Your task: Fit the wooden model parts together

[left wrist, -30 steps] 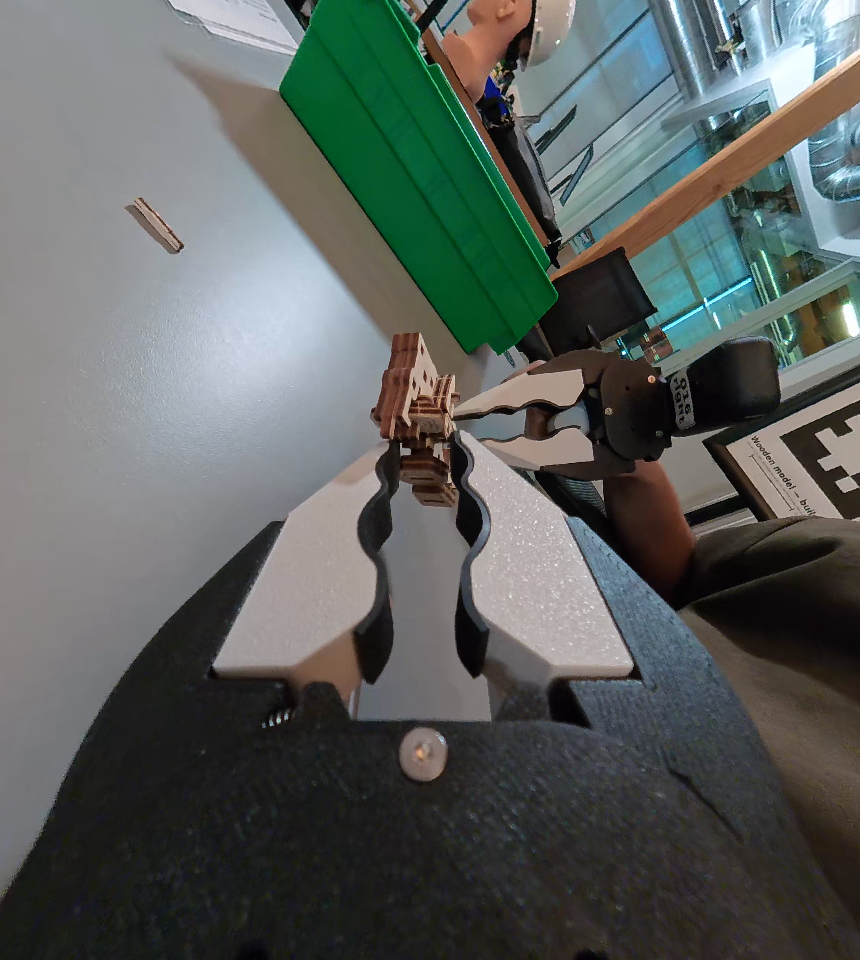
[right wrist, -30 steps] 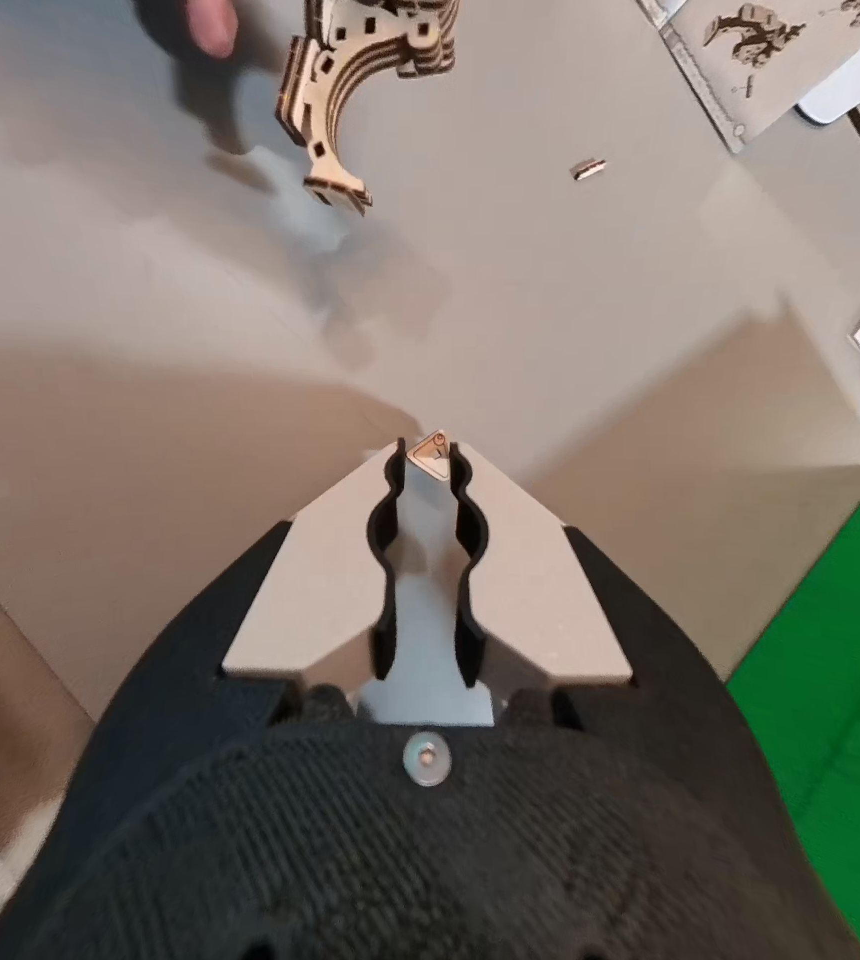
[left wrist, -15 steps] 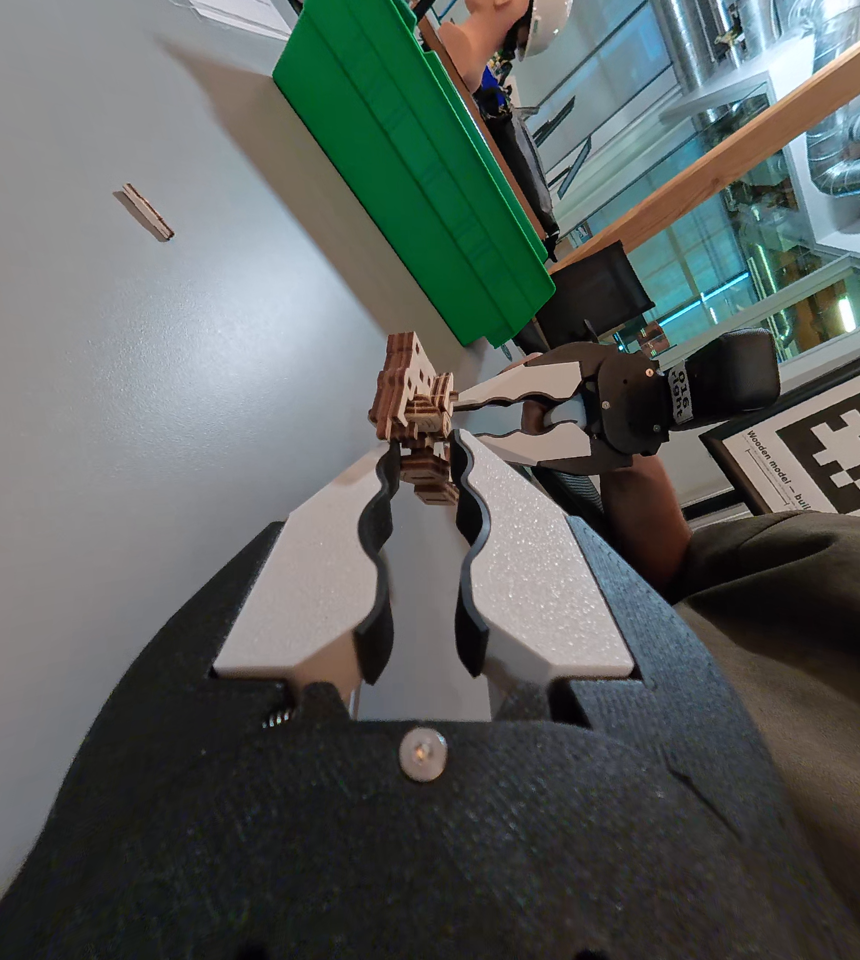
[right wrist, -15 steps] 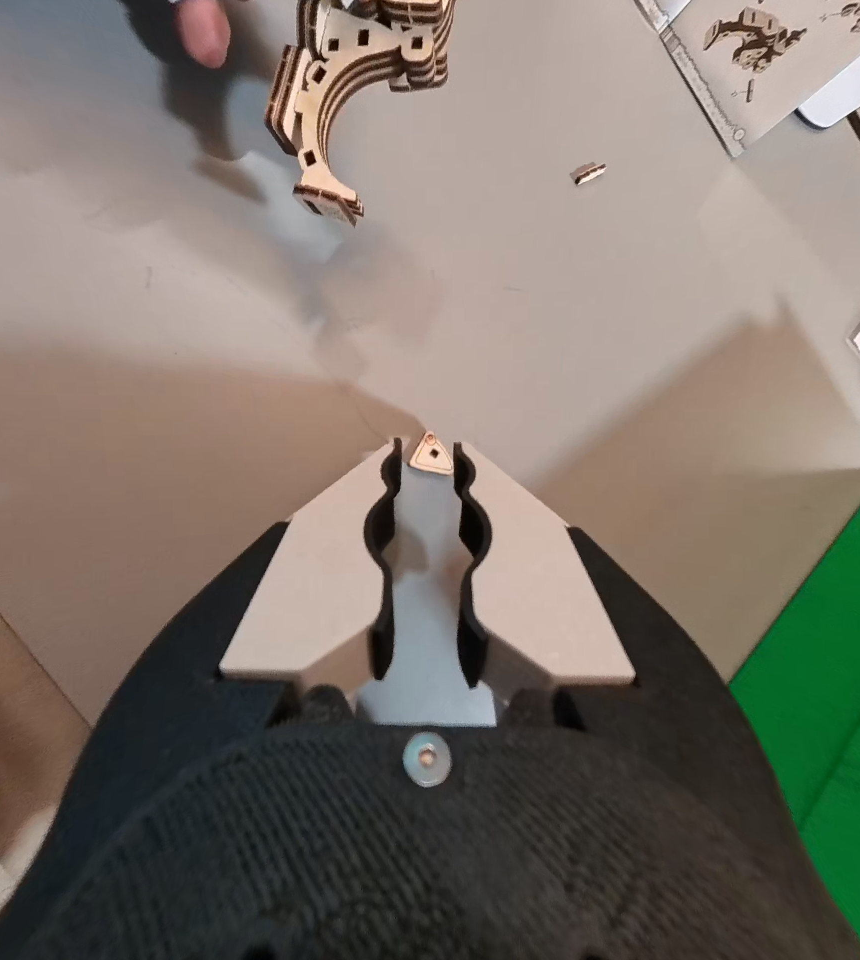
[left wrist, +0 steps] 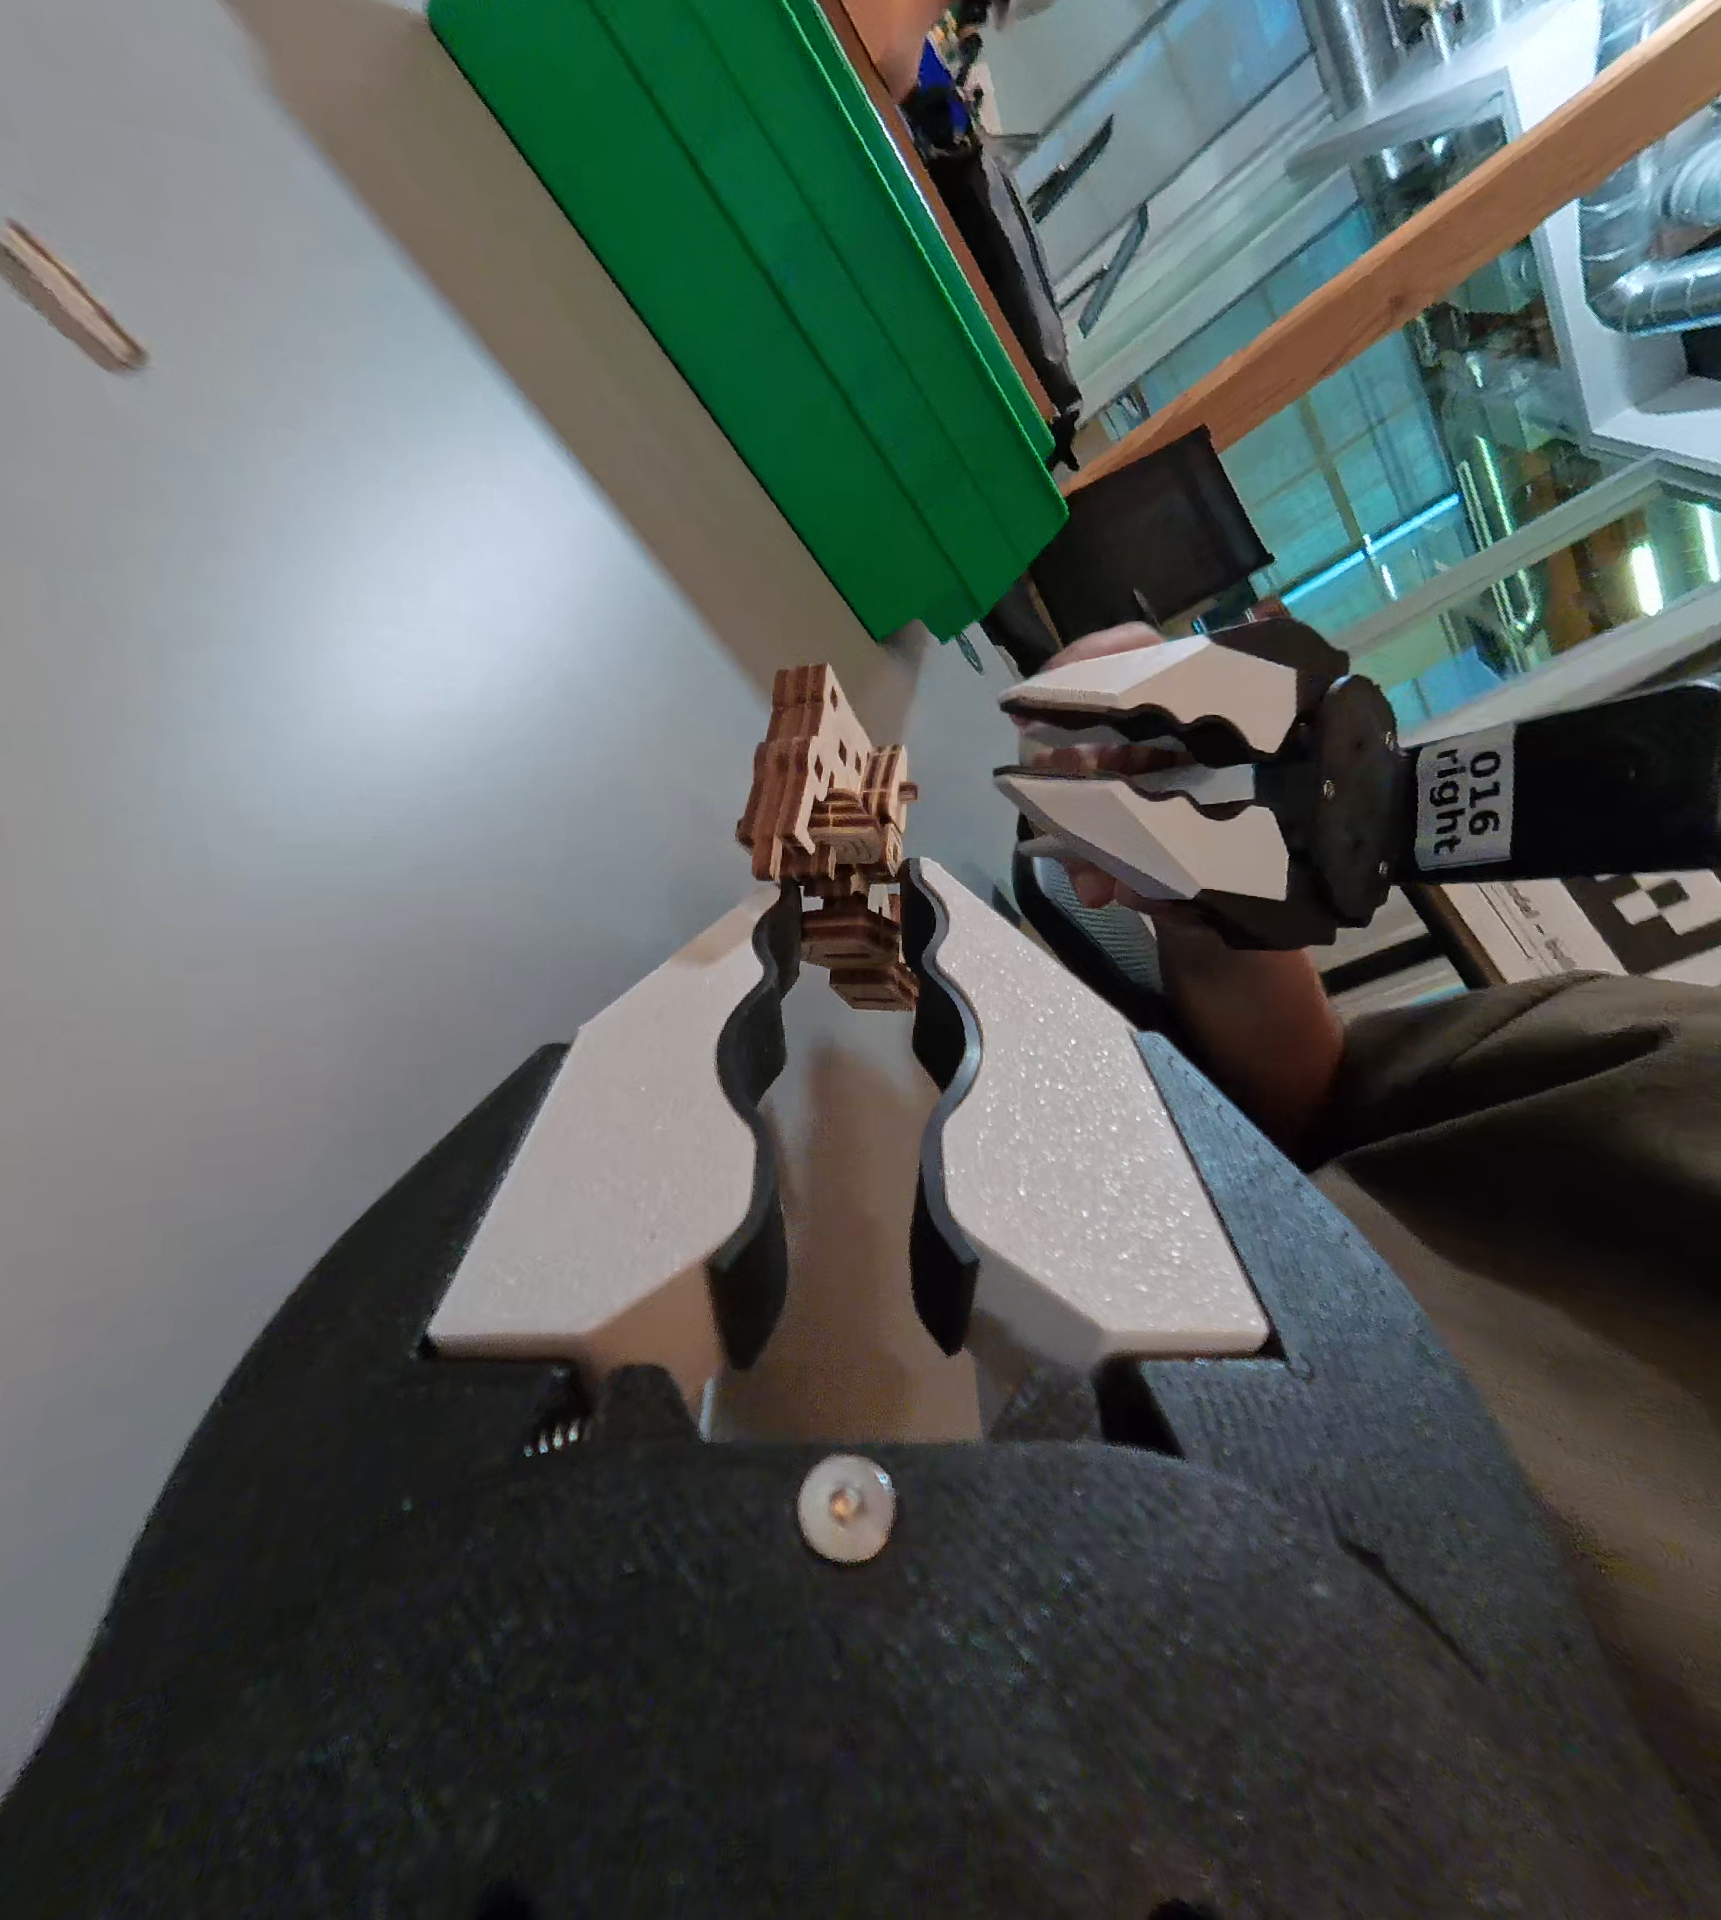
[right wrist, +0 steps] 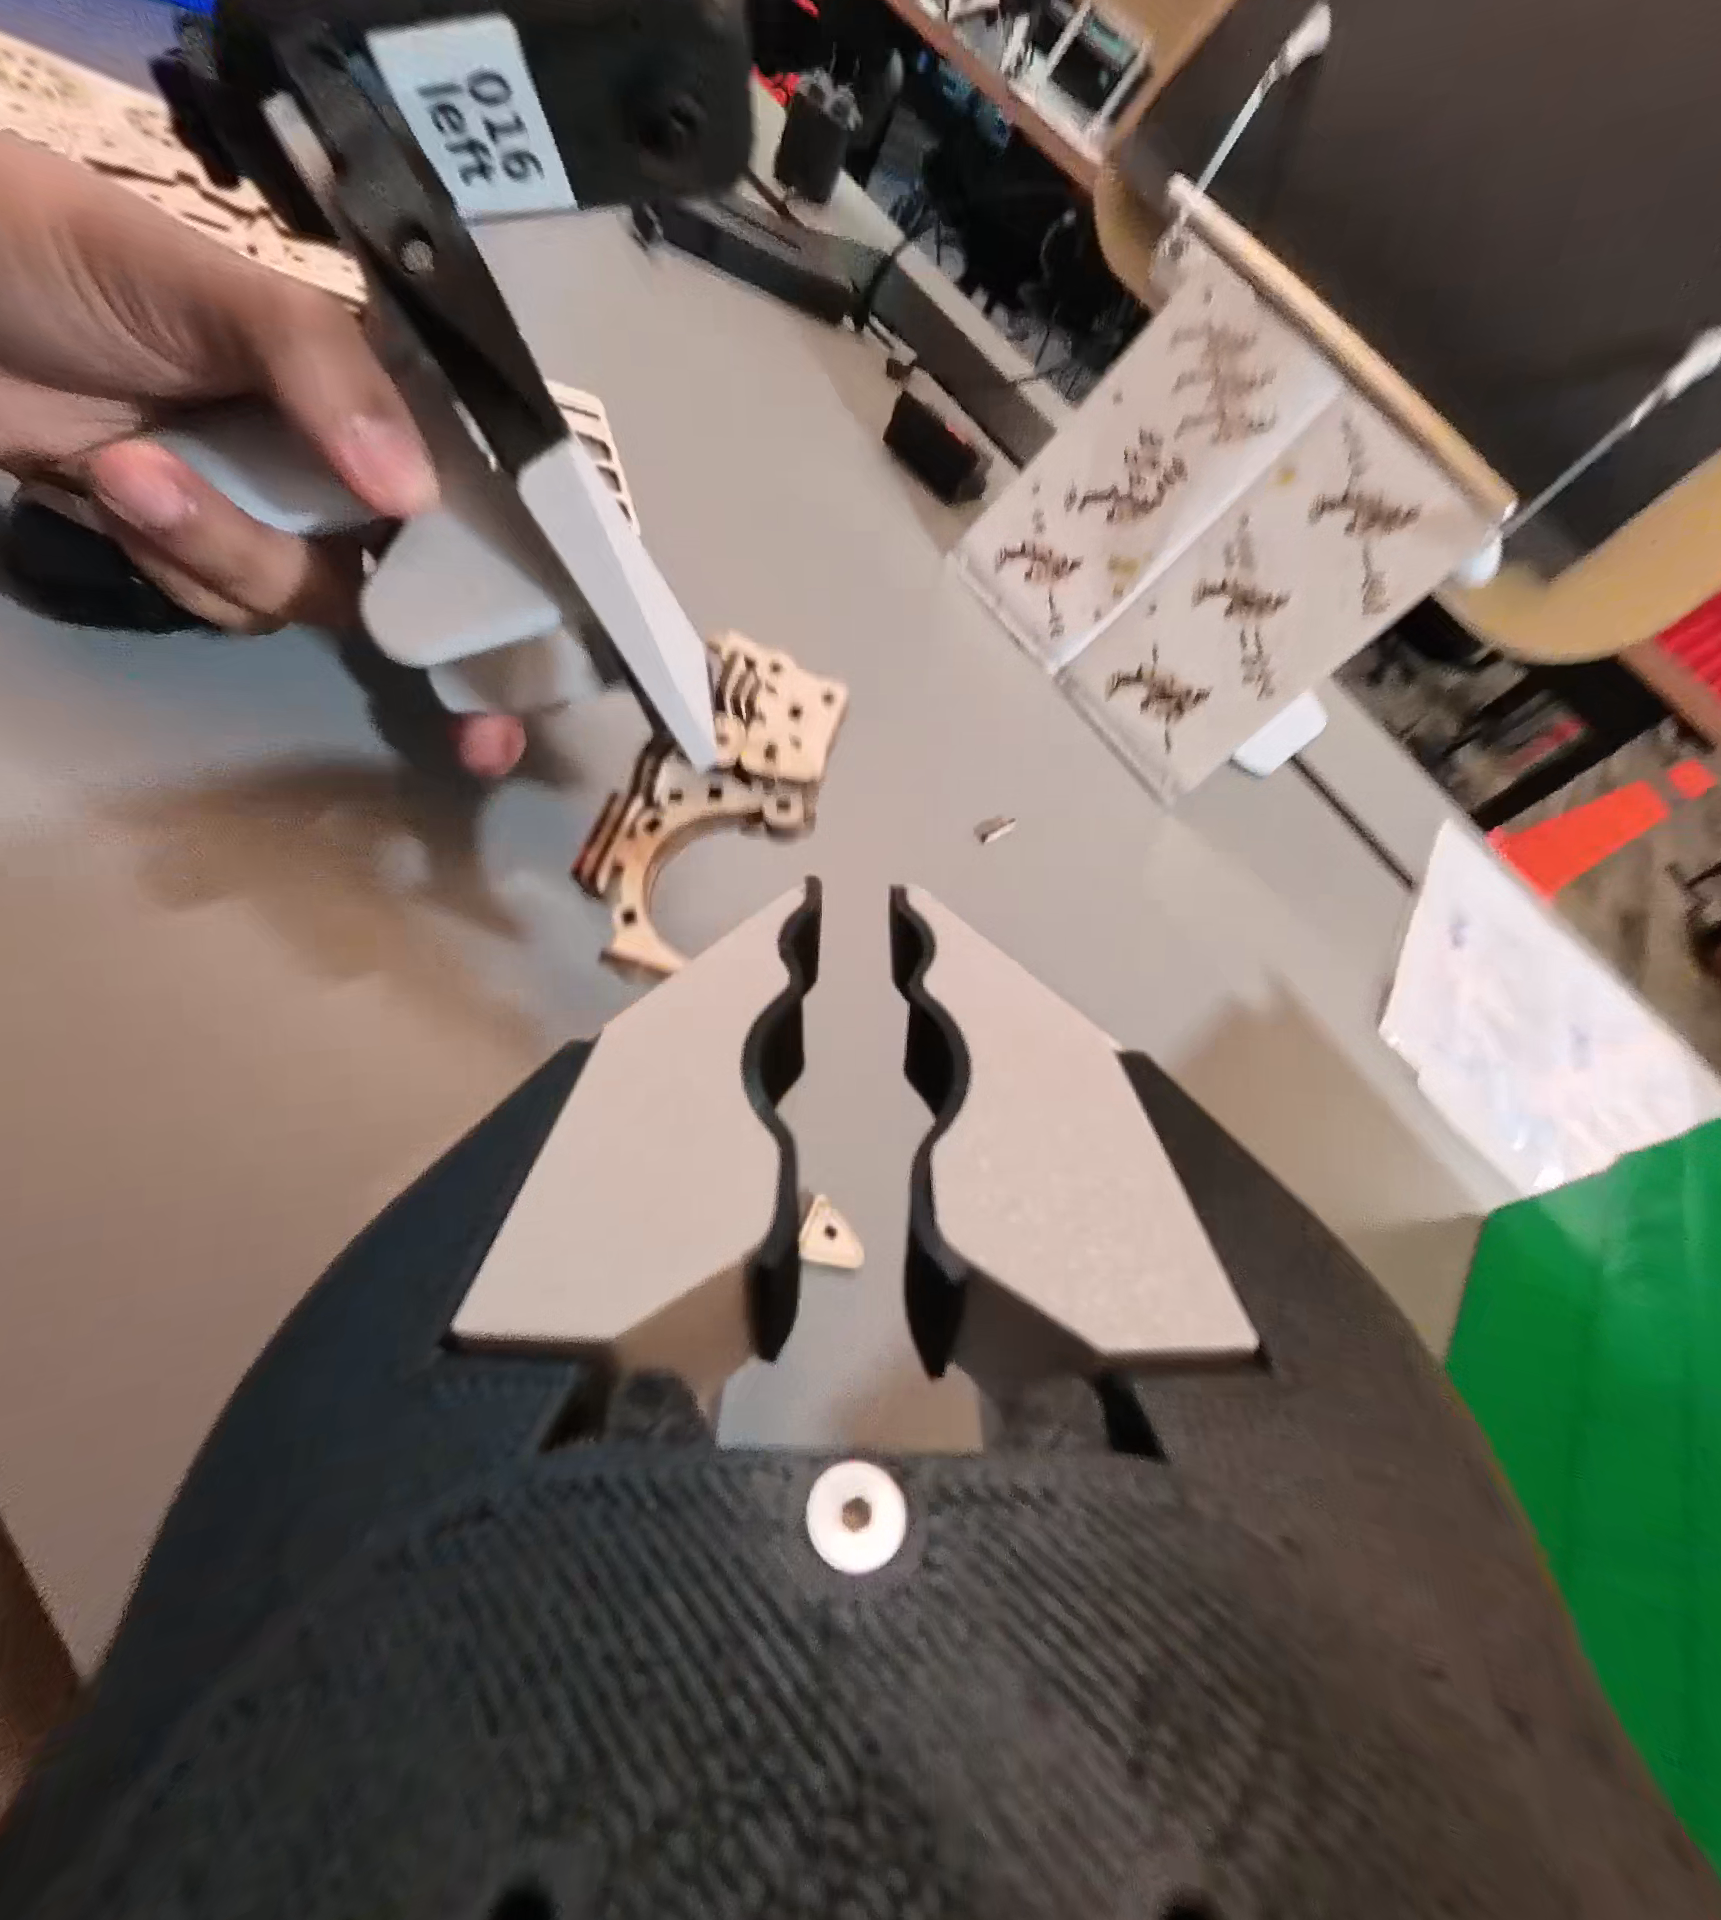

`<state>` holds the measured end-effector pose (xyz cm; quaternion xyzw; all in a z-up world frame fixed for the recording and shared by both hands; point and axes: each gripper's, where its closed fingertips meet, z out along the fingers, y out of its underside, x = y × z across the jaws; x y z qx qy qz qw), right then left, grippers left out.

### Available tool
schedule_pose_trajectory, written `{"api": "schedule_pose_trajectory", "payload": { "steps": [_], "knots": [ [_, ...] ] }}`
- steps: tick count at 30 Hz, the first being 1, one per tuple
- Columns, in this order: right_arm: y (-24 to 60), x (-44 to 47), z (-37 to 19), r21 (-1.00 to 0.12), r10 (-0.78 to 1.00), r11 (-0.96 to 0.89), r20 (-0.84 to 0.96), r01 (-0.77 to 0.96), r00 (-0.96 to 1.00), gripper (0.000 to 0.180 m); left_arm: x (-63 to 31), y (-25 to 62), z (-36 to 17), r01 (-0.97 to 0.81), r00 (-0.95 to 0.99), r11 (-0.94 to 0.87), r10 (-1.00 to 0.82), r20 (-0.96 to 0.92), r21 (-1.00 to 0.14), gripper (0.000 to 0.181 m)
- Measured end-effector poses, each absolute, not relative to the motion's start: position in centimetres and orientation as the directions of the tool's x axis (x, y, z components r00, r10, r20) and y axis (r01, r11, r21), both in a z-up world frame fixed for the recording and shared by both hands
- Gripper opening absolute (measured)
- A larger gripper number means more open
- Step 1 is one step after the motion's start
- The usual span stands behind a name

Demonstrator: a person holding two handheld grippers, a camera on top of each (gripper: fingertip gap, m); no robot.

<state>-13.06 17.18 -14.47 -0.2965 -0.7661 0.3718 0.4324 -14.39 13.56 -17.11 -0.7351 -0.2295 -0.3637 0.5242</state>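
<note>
A: Plywood assembly, layered and curved, sits pinched at the tips of the left tool, lifted off the grey desk. Gap only as wide as the piece.

B: Agreed. From the right wrist view, the left tool comes in from upper left, a hand on its grip, nipping the wooden model near its upper block; the curved arm hangs below.

A: Right tool?

B: Parted narrowly, nothing between the tips. A small triangular wooden piece shows in the gap further back, close by the left pad; touching or lying on the desk below, cannot tell.

A: In the left wrist view the right tool sits just beside the model, apart from it, slightly parted.

B: Loose wooden sliver on the desk beyond. Green bin at right.
</note>
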Motion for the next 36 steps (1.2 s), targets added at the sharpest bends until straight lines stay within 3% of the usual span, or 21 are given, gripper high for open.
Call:
{"api": "schedule_pose_trajectory", "payload": {
  "steps": [5, 9, 19, 36],
  "knots": [
    [15.4, -12.4, -15.3, -0.659, 0.587, 0.752, 0.656, 0.020, -0.474, 0.015, -12.2, 13.9, -18.0, 0.593, 0.738, -0.433, -0.045, 0.673, -0.679, 0.018],
    [14.4, -11.7, -16.0, -0.606, 0.503, 0.794, 0.693, -0.039, -0.516, 0.015, -11.6, 13.8, -18.7, 0.409, 0.871, -0.489, -0.043, 0.489, -0.771, 0.018],
    [14.2, -11.4, -17.3, -0.410, 0.321, 0.910, 0.794, -0.066, -0.516, 0.010, -10.5, 13.9, -18.7, 0.286, 0.928, -0.524, -0.058, 0.369, -0.802, 0.018],
    [14.4, -11.6, -16.2, -0.469, 0.381, 0.881, 0.781, -0.060, -0.494, 0.009, -11.0, 14.3, -17.6, 0.487, 0.833, -0.447, -0.020, 0.553, -0.750, 0.017]
  ]
}}
